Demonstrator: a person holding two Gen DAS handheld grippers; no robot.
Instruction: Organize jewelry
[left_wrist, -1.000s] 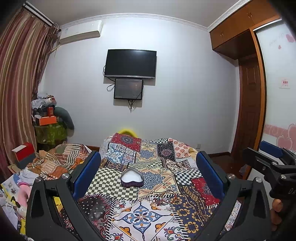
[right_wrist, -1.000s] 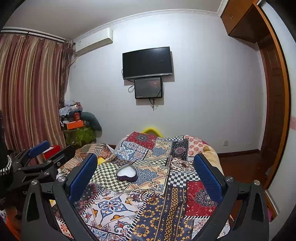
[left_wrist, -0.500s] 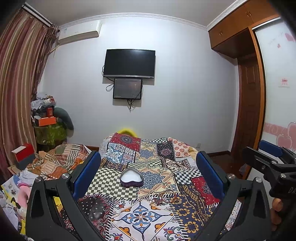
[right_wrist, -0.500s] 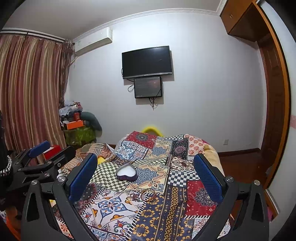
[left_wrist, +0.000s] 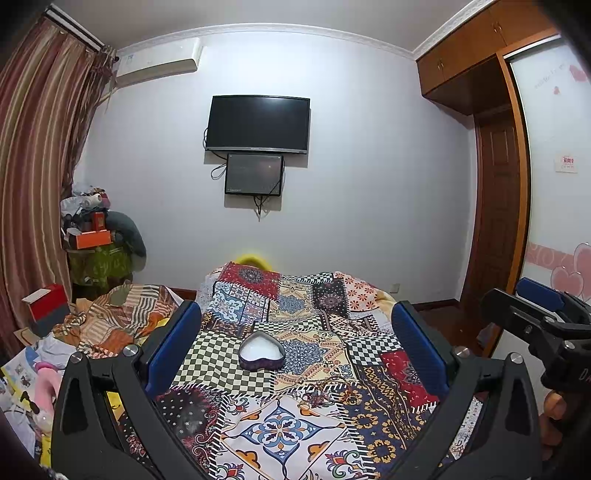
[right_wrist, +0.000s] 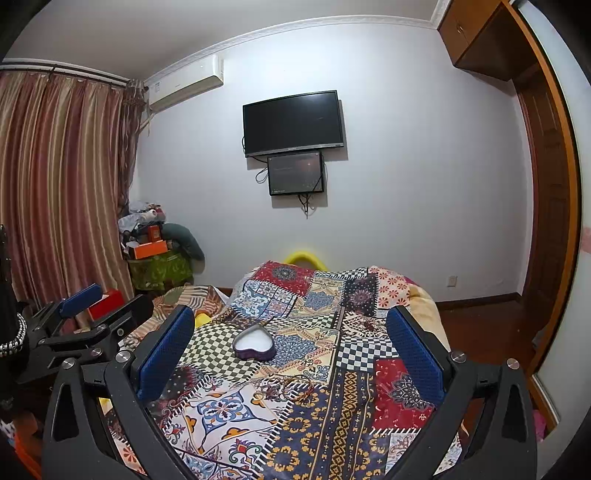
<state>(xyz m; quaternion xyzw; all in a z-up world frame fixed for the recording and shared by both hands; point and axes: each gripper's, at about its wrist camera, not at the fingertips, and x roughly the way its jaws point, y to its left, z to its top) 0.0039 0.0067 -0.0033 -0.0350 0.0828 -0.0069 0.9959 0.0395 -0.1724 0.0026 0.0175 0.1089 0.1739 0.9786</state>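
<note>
Both grippers, left (left_wrist: 295, 347) and right (right_wrist: 291, 354), gape above the heart-shaped box (left_wrist: 261, 350).

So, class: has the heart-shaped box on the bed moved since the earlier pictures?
No. The heart-shaped box sits on the same checkered patch of the quilt in both views, open and untouched; both tongs hang open above the bed.

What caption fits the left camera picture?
Open left tongs hover above a heart-shaped box on the patchwork blanket.
</note>
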